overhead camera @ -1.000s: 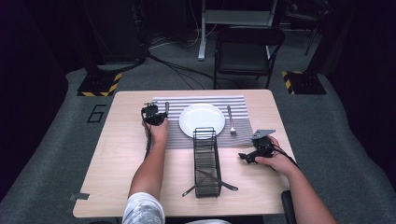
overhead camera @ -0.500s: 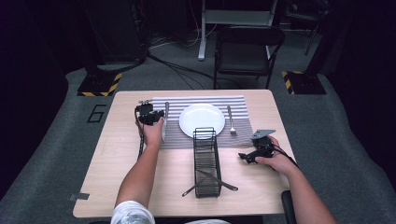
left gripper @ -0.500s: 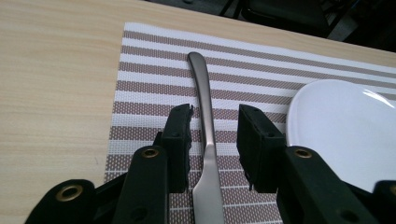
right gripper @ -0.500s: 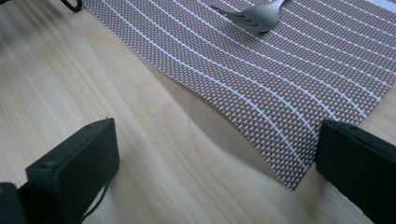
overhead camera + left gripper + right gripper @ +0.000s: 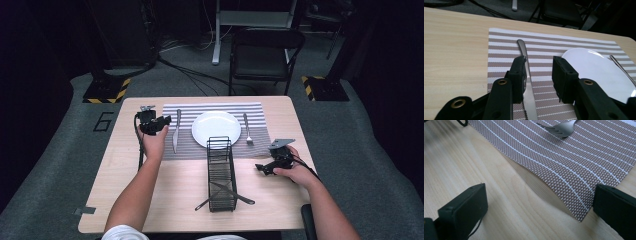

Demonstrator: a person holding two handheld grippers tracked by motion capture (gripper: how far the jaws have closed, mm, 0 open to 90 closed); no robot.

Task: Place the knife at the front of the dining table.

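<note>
A silver knife (image 5: 176, 131) (image 5: 527, 82) lies on the left part of the striped placemat (image 5: 190, 150), left of a white plate (image 5: 216, 128) (image 5: 596, 67). My left gripper (image 5: 161, 121) (image 5: 538, 62) hovers above the knife, and its jaws have just been opening. They stand apart with the blade lying flat on the mat below the gap, untouched. A fork (image 5: 247, 129) (image 5: 559, 130) lies right of the plate. My right gripper (image 5: 263, 167) (image 5: 539, 202) rests low on the table, wide open, with the mat's slightly lifted near right corner between its jaws.
A black wire rack (image 5: 221, 172) stands lengthwise on the wooden table (image 5: 125, 200) in front of the plate, with thin dark bars jutting from its near end. A dark chair (image 5: 262, 50) stands beyond the far edge.
The left gripper has risen and drifted left, away from the knife, with its jaws spreading. The knife stays on the mat. The right hand has not moved.
</note>
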